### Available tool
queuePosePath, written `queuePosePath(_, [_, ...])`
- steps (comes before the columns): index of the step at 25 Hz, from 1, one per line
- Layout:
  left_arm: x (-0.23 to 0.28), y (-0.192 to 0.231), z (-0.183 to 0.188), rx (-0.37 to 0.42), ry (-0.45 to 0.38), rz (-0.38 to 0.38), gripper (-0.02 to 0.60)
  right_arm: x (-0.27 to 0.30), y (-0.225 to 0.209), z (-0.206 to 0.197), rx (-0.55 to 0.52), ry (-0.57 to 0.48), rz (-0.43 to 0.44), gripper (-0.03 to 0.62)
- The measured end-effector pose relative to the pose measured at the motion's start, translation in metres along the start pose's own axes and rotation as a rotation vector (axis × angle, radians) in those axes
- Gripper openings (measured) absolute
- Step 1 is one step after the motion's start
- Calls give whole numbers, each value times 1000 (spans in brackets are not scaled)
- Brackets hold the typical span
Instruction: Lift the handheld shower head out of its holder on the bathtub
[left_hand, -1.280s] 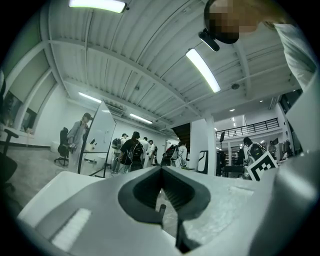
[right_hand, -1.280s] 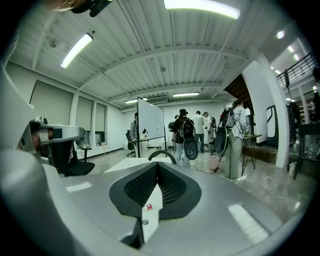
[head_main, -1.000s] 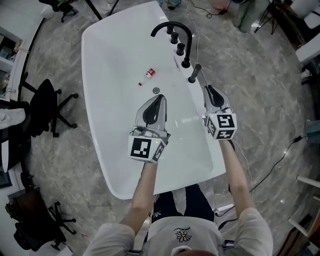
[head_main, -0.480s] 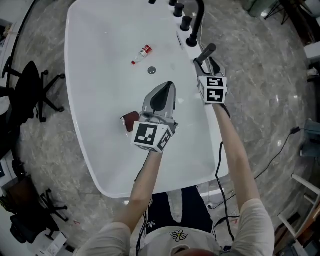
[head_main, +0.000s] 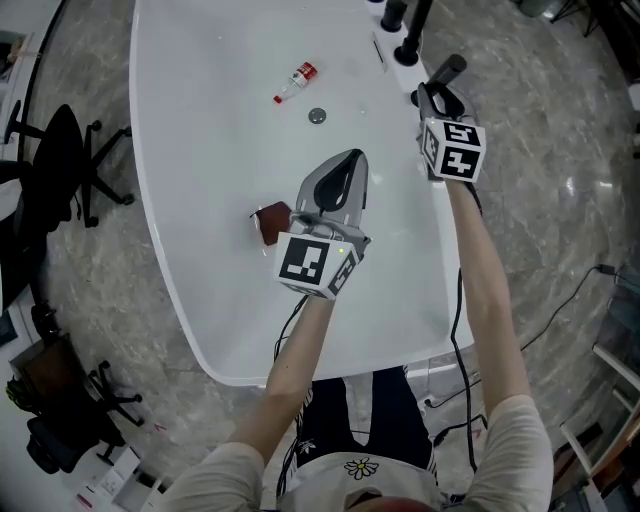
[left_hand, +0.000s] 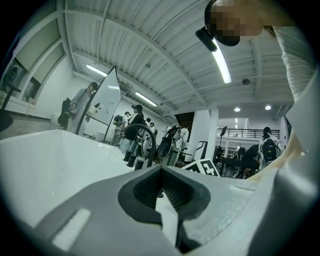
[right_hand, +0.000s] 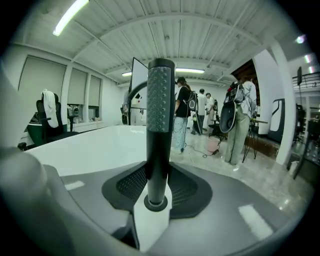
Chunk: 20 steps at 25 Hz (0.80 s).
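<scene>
A white bathtub (head_main: 200, 150) filled most of the head view, standing on a grey marbled floor (head_main: 560, 200), with a black office chair (head_main: 55, 160) off its left side. The person's two arms reached out over the tub. The left hand-held gripper (head_main: 350, 160) hung above the basin with its jaws pressed together at the tips and nothing between them. The right hand-held gripper (head_main: 440, 95) was at the tub's right rim, just beside the black faucet (head_main: 412, 30). Its jaws were closed in from both sides on the lower handle of the black handheld shower head (right_hand: 159, 115). The shower head stood upright, its dotted spray face towards the right gripper view. Its foot was seated in the round holder (right_hand: 156, 202) on the white rim. A small brown object (head_main: 270, 222) lay in the basin near the left hand-held gripper's marker cube; what it was could not be made out. Farther up the basin a small bottle with a red band (head_main: 296, 80) lay on its side, near the round metal drain (head_main: 317, 116).
</scene>
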<state>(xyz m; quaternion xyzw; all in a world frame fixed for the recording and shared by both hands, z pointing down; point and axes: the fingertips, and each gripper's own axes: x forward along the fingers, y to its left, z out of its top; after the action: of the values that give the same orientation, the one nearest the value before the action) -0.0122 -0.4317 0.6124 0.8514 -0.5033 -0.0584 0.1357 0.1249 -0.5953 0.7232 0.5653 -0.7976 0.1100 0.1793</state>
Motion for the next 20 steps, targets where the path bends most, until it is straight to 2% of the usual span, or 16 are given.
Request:
queuePosePath(4, [-5, 5, 12, 4, -23, 8, 0, -19, -2, 57, -21, -122, -10, 147])
queuePosePath(8, [-10, -1, 41, 5, -52, 8, 0, -45, -2, 107, -39, -179, -16, 147])
queuePosePath(15, [-18, -31, 140, 55, -121, -25, 0, -130, 14, 200, -38, -278, -24, 147])
queuePosePath(20, [-33, -72, 211, 85, -169, -59, 1, -210, 33, 266, 17, -360, 14, 149])
